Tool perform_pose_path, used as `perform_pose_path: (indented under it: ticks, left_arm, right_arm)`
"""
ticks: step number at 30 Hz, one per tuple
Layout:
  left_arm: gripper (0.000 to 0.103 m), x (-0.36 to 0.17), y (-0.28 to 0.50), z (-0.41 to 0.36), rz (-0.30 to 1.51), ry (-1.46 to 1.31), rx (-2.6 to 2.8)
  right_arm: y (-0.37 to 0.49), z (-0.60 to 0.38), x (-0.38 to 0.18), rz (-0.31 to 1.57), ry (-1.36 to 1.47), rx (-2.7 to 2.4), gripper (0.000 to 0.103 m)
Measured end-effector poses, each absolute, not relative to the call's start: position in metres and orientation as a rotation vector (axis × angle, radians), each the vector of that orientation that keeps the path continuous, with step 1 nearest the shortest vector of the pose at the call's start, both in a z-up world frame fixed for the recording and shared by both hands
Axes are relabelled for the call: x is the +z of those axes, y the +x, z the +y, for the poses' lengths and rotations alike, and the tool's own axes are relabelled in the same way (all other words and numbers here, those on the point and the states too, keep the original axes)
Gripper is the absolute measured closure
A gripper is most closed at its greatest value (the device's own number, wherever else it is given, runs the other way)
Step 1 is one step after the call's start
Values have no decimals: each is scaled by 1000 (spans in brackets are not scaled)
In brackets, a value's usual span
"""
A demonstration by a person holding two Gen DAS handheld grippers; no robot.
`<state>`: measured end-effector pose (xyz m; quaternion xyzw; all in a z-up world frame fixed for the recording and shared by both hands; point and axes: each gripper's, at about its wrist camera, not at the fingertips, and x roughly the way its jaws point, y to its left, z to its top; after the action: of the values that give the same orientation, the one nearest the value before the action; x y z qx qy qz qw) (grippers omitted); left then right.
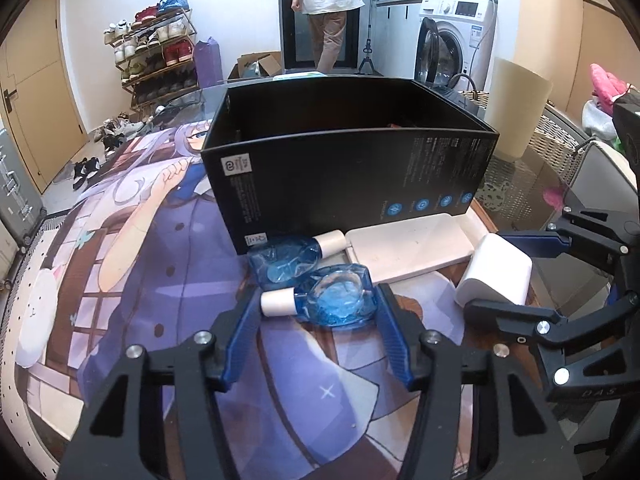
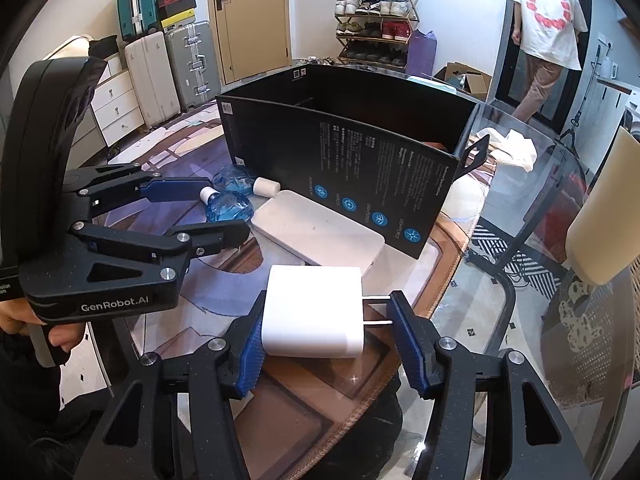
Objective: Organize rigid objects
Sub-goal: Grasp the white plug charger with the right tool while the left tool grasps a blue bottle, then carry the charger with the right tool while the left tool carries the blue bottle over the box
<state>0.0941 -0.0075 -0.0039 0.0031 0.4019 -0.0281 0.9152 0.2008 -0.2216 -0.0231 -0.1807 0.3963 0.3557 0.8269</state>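
A blue glass bottle [image 1: 340, 300] with a cream cap lies on its side on the printed mat [image 1: 140, 280]. My left gripper [image 1: 319, 298] is shut on it, one pad on the cap and the other on the body. My right gripper [image 2: 326, 308] is shut on a white plug charger [image 2: 316, 312], with one pad on its flat side and the other against the prongs. A second blue bottle [image 1: 288, 258] lies just behind the first. Beside it, a flat white power bank [image 1: 408, 248] rests against the open black box [image 1: 352, 176].
The mat lies on a round glass table [image 2: 520, 280] whose edge curves close on the right. A cream cylinder [image 1: 516, 108] stands right of the box, by a wicker chair. A person [image 1: 324, 0] stands in the far doorway. Suitcases and a shoe rack line the walls.
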Motion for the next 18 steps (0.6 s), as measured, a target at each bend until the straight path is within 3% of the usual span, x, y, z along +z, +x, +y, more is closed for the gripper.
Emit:
perform_pose_path:
  ticks: [18]
  left_arm:
    - [47, 2, 81, 1, 772, -6, -57]
  right_arm:
    - [193, -220, -19, 810, -407, 769, 46]
